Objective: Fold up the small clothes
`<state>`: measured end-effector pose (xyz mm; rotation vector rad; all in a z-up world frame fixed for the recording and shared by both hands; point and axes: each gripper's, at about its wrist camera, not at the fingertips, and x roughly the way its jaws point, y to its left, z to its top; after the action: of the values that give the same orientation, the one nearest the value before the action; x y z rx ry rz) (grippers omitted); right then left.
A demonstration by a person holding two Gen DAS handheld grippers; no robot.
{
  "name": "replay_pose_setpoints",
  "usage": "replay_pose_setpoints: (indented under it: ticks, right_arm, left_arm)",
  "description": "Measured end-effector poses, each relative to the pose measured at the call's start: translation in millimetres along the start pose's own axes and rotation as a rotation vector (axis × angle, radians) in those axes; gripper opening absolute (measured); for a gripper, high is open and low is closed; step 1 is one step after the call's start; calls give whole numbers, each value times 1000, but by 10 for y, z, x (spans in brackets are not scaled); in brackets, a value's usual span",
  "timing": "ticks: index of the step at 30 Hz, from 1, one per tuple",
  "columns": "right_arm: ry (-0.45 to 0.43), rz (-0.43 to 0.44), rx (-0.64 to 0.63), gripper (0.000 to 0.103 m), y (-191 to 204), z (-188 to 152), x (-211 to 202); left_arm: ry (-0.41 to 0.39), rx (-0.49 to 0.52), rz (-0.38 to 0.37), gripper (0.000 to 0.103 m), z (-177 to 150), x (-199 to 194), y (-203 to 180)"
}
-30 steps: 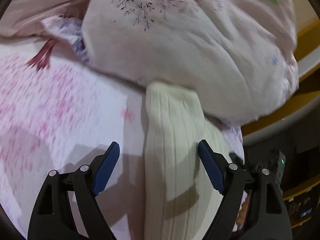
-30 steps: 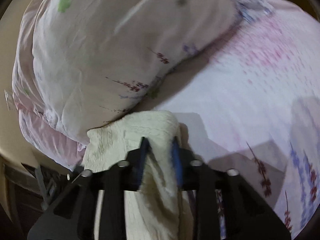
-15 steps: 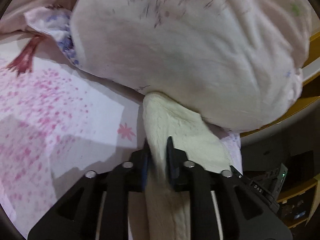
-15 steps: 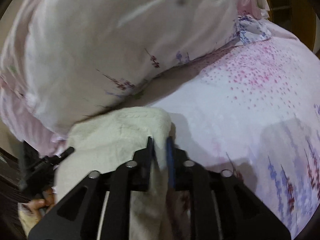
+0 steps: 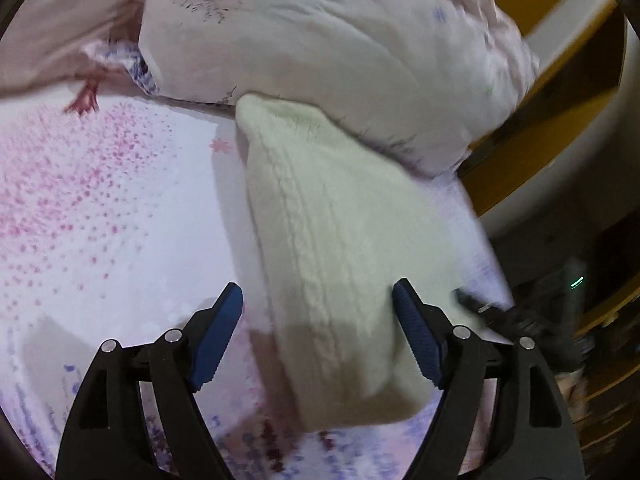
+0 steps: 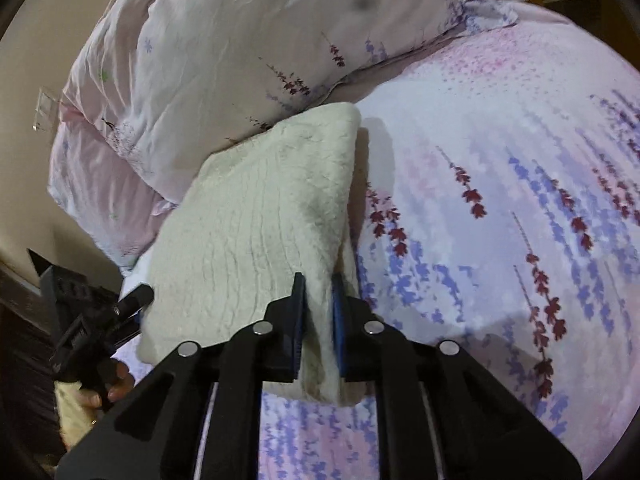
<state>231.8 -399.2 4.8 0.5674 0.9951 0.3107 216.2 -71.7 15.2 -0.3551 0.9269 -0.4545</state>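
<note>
A cream cable-knit garment [image 5: 340,248] lies folded on the floral bed sheet [image 5: 100,220], its far end against a pale duvet. My left gripper [image 5: 318,308] is open, its blue pads on either side of the garment's near end, not closed on it. In the right wrist view the same garment [image 6: 256,220] lies ahead, and my right gripper [image 6: 318,300] is shut on its near right edge. The left gripper [image 6: 104,320] shows at the lower left of that view.
A bulky pale pink duvet [image 5: 340,48] with printed sprigs is piled behind the garment; it also shows in the right wrist view [image 6: 240,40]. The bed edge and dark furniture [image 5: 568,300] lie to the right. Open sheet [image 6: 500,200] spreads right of the garment.
My left gripper, shut on the garment half a second ago, has opened and let it go. The right gripper stays shut on the garment's edge, which now lies flatter and further onto the bed.
</note>
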Motion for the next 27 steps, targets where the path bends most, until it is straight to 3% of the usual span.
replay_pose_setpoints:
  ticks: [5, 8, 9, 12, 18, 27]
  right_arm:
    - [-21, -80, -31, 14, 38, -59, 24]
    - [-23, -120, -63, 28, 56, -60, -21]
    - [-24, -116, -50, 37, 57, -48, -53]
    - [-33, -33, 17, 45, -66, 7, -166]
    - [-62, 38, 104, 56, -161, 249, -180]
    - [-15, 88, 203, 57, -352, 444, 91]
  left_arm:
    - [-18, 89, 91, 80, -111, 143, -44]
    - [-24, 98, 110, 82, -79, 140, -115]
    - [-23, 95, 110, 82, -66, 133, -116]
    - [-22, 88, 104, 88, 3, 85, -145]
    - [-12, 61, 95, 92, 91, 86, -159]
    - [-6, 33, 85, 92, 226, 193, -130]
